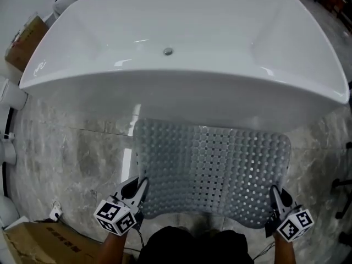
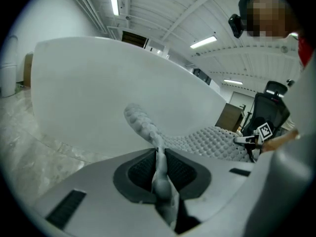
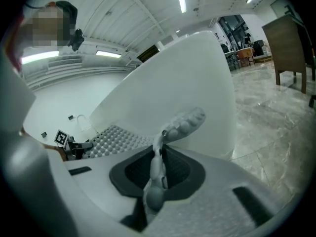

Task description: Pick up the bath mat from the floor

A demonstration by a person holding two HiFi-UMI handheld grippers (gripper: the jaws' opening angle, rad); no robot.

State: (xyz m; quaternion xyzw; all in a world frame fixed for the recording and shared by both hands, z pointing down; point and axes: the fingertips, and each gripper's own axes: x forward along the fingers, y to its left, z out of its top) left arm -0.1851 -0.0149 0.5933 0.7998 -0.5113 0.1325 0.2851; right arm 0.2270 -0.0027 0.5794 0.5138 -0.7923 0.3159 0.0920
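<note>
A grey, bumpy, perforated bath mat (image 1: 212, 166) hangs spread between my two grippers in front of the white bathtub (image 1: 181, 43). In the head view my left gripper (image 1: 140, 190) is shut on the mat's near left corner and my right gripper (image 1: 273, 198) is shut on its near right corner. The left gripper view shows the mat's edge (image 2: 148, 130) pinched between the dark pads, with the rest of the mat sagging off to the right. In the right gripper view the mat's corner (image 3: 180, 125) sticks up from the shut jaws, and the mat (image 3: 116, 138) runs off to the left.
Grey marble floor (image 1: 71, 158) lies around the tub. Cardboard boxes sit at the near left (image 1: 38, 241) and far left (image 1: 22, 43). White objects (image 1: 8, 147) line the left edge. A brown cabinet (image 3: 291, 43) and a black office chair (image 2: 271, 110) stand farther out.
</note>
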